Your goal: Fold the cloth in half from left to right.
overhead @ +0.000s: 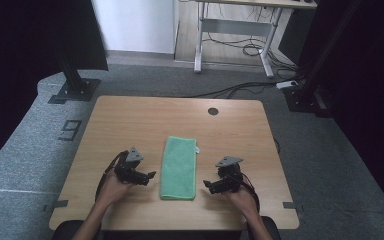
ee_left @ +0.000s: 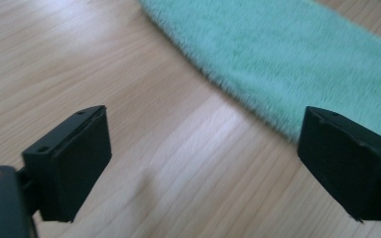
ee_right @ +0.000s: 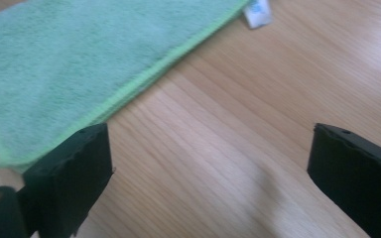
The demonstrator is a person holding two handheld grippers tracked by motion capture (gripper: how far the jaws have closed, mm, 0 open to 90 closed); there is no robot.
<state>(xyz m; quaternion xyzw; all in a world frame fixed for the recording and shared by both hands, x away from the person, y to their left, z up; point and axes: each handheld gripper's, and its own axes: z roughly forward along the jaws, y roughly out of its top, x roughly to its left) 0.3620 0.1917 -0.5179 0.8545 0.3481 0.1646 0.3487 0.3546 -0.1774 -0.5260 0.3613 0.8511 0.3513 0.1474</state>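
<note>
**Towel folded between both grippers**

Towel [overhead: 178,168] lay folded in a long strip near the table's [overhead: 130,120] front edge. My left gripper [overhead: 149,176] and right gripper [overhead: 208,184] flanked it, jaws spread wide, holding nothing, just beside its long edges.

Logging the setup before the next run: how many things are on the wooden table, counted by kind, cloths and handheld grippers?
Green cloth: 1
Handheld grippers: 2, left gripper and right gripper, both open, one each side of the cloth
Total: 3
</note>
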